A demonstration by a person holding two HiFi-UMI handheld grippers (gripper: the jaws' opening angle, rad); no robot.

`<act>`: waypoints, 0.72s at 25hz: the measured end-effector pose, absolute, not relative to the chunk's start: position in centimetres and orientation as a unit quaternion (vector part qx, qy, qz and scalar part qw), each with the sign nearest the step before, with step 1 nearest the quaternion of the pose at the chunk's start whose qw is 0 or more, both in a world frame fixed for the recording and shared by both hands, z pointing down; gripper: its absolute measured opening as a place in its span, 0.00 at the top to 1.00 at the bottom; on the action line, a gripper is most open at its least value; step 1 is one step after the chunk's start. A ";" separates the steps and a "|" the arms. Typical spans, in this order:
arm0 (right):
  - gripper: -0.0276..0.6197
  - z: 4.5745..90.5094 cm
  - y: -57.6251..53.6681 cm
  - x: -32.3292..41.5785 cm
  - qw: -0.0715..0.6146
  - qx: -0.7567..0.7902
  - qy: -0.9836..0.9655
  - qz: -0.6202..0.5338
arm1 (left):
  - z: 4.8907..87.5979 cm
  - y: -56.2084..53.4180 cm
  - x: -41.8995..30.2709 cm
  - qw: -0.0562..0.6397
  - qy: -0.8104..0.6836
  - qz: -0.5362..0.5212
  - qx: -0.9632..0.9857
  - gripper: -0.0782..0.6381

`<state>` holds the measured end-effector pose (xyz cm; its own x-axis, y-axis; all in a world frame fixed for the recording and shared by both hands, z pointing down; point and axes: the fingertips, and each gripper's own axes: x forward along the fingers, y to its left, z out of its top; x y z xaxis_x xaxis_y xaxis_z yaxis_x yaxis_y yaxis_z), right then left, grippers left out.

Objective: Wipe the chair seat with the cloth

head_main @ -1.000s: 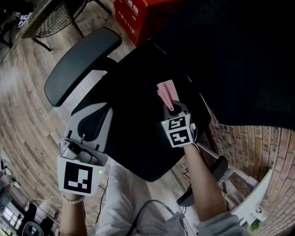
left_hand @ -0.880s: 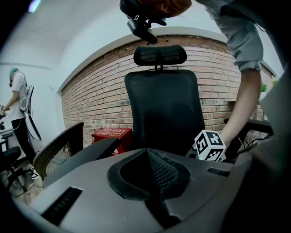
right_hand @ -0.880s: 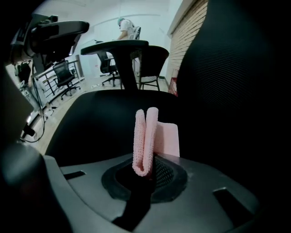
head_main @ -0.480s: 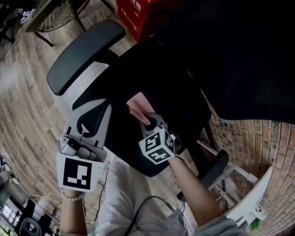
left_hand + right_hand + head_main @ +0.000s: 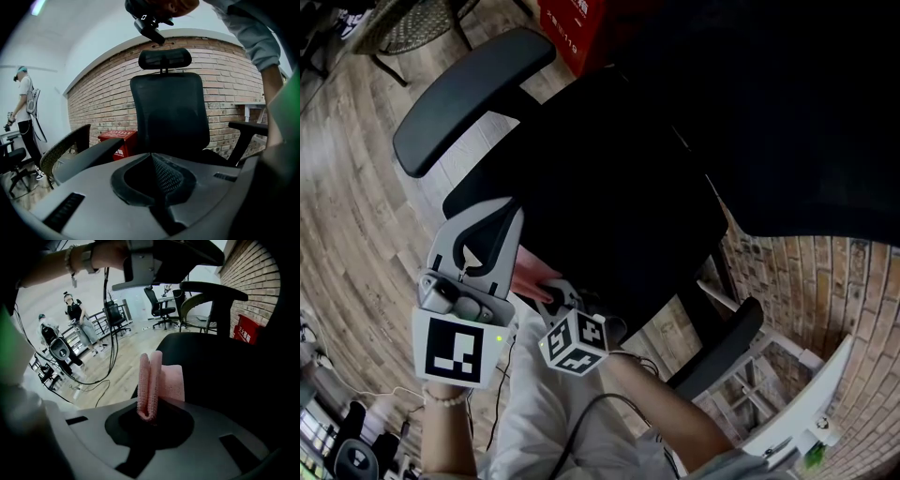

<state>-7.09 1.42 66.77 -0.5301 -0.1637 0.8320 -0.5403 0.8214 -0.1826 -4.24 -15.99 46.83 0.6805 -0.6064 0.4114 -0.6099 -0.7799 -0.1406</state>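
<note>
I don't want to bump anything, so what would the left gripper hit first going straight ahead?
Probably the chair's backrest, low down, which sits dead ahead of the left gripper; the armrest lies off to its left. Depth is unclear.

The left hand-held gripper (image 5: 152, 161) is held low at the person's left, with its 2 jaws pressed together on nothing. Just beside it, the right hand-held gripper (image 5: 149, 414) has its jaws clamped on the cloth (image 5: 157, 380), and the right forearm (image 5: 670, 417) is angled inward.

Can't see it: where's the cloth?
Head view: the pink cloth is clamped in the right gripper at the front of the seat, beside the left gripper.
</note>
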 end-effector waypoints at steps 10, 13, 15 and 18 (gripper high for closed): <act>0.87 67.1 2.4 -5.0 0.446 0.220 -0.838 0.224 | 46.6 -15.8 -4.3 0.003 -0.333 0.219 0.917 0.87; 0.87 67.3 1.0 -2.4 0.456 0.241 -0.828 0.218 | 46.5 -15.7 -4.0 0.004 -0.333 0.215 0.918 0.87; 0.87 67.4 -0.1 -0.3 0.463 0.262 -0.819 0.215 | 46.4 -15.7 -3.7 0.005 -0.331 0.213 0.919 0.87; 0.87 67.7 -2.3 3.4 0.472 0.303 -0.798 0.220 | 46.5 -15.7 -3.5 0.004 -0.326 0.211 0.921 0.87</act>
<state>3.43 -2.27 67.67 -0.3704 -0.2767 0.8867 -0.6912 0.7198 -0.0641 -3.46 -15.68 46.46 0.6981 -0.6001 0.3906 -0.6032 -0.7868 -0.1307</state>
